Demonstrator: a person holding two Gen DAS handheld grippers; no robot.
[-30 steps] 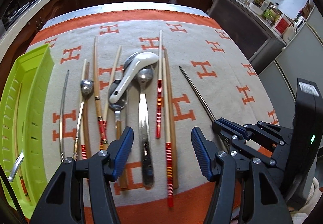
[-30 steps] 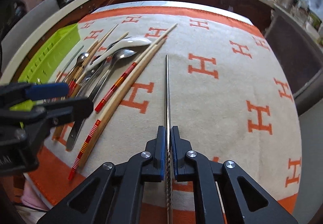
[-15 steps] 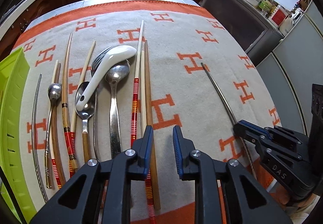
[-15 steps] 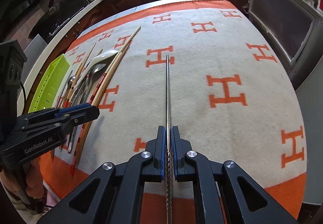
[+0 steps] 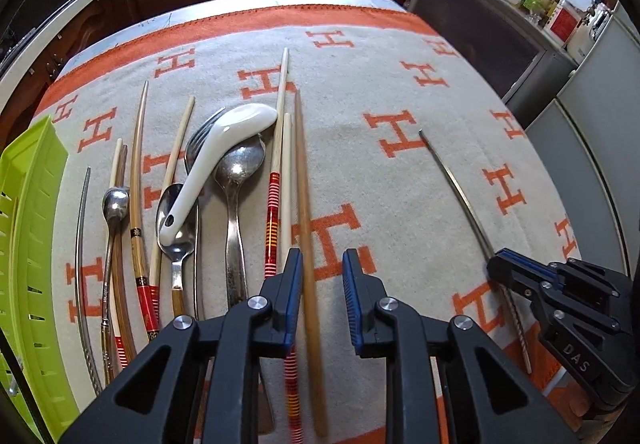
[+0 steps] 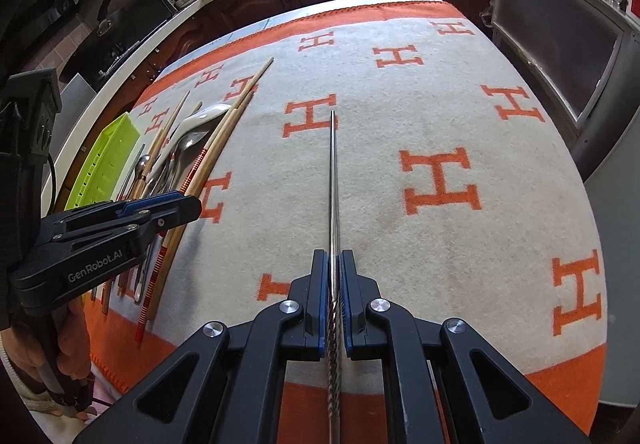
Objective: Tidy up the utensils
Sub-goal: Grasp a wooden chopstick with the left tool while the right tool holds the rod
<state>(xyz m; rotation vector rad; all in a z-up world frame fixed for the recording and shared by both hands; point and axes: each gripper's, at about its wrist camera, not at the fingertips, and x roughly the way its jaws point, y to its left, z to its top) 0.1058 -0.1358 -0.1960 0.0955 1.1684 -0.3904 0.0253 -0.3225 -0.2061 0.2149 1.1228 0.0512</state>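
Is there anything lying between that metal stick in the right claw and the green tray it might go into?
Yes. The metal chopstick in the right gripper sits far from the green tray. The row of spoons and chopsticks and the left gripper lie between.

The left gripper (image 6: pixel 176 203) reads "GenRobot.AI", the right gripper (image 5: pixel 516 276) "DAS", and the blanket (image 6: pixel 400 131) repeats orange "H"s.

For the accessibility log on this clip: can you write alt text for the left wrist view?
The left tongs hang open astride a plain brown chopstick lying on an orange-and-cream blanket. To their left lie more chopsticks, metal spoons, a white ceramic spoon and a green tray; at right, the right tongs grip a metal chopstick.
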